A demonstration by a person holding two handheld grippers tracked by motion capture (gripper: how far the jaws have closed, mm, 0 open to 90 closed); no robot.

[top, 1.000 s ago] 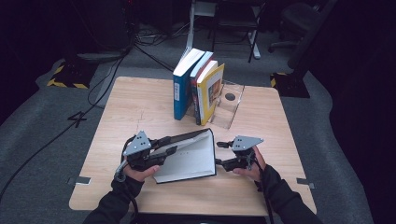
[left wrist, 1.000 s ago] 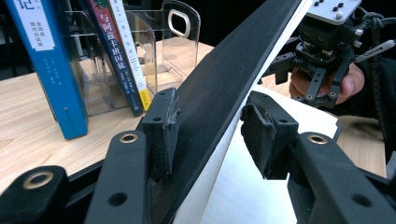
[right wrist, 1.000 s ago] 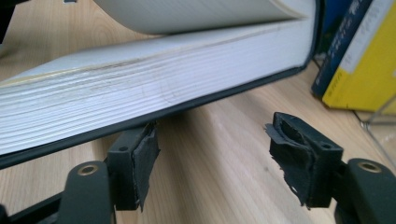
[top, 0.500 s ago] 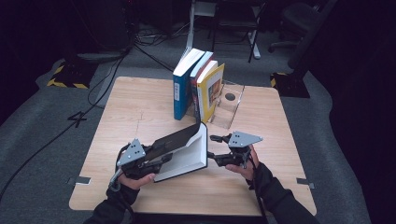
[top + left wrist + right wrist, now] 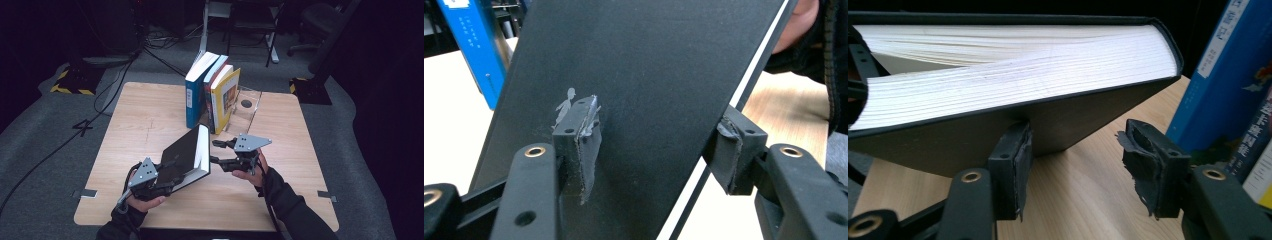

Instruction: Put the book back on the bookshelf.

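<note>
The black book (image 5: 186, 156) stood tilted on the near middle of the tabletop (image 5: 140, 120), its near-left edge low and its far-right corner raised toward the row of upright books (image 5: 212, 95) at the far side. Its long axis ran from near left to far right, and the white page edge faced right.

The left gripper (image 5: 155, 186) was at the book's low near-left end. In the left gripper view its fingers (image 5: 579, 135) straddled the book, one lying against the dark cover and the other just past the cover's edge. They had just been opening, with the book between them, and the frames did not settle whether the pads were pressing or merely cradling it.

The right gripper (image 5: 216, 151) hung just right of the page edge, beside the book's raised end. In the right gripper view its fingers (image 5: 1010, 167) sat under and just in front of the lower cover, released, with bare tabletop in the gap. They had just been closing with nothing between them.

The coming move seemed to turn on that right side. The book lay left of and above the right fingers, so they would need to come in across the page edge to grasp its thickness. The left hand was the nearer support; the right was nearer the end that had to rise toward the row.
</note>
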